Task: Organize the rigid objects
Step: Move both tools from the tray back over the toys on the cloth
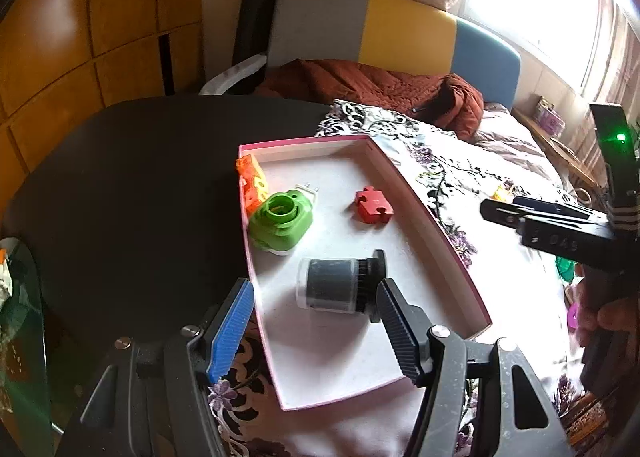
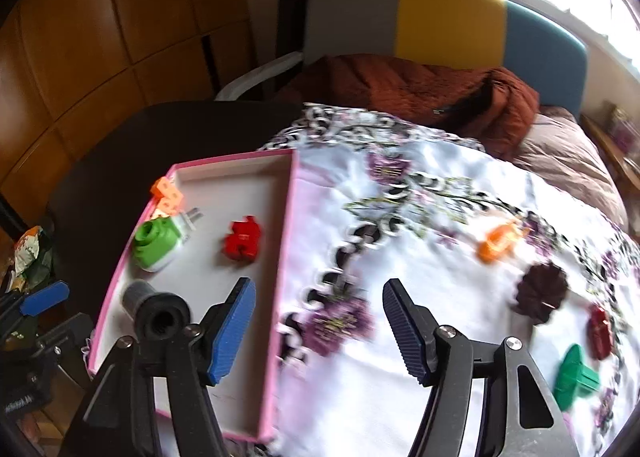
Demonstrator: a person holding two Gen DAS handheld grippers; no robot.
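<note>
Floral cloth (image 2: 420, 197) covered the table, the pink tray (image 1: 432, 217) at frame centre-left already holding the black cylinder (image 1: 328, 285). Both the left gripper (image 1: 316, 321) and right gripper (image 2: 320, 325) gaped empty; fetching the orange piece (image 2: 498, 241), right of frame, seemed next.

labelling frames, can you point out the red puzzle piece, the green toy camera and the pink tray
red puzzle piece (image 1: 373, 206), left wrist view, its flat top face
green toy camera (image 1: 281, 222), left wrist view, its green body below the lens ring
pink tray (image 2: 286, 225), right wrist view, its right side wall
</note>
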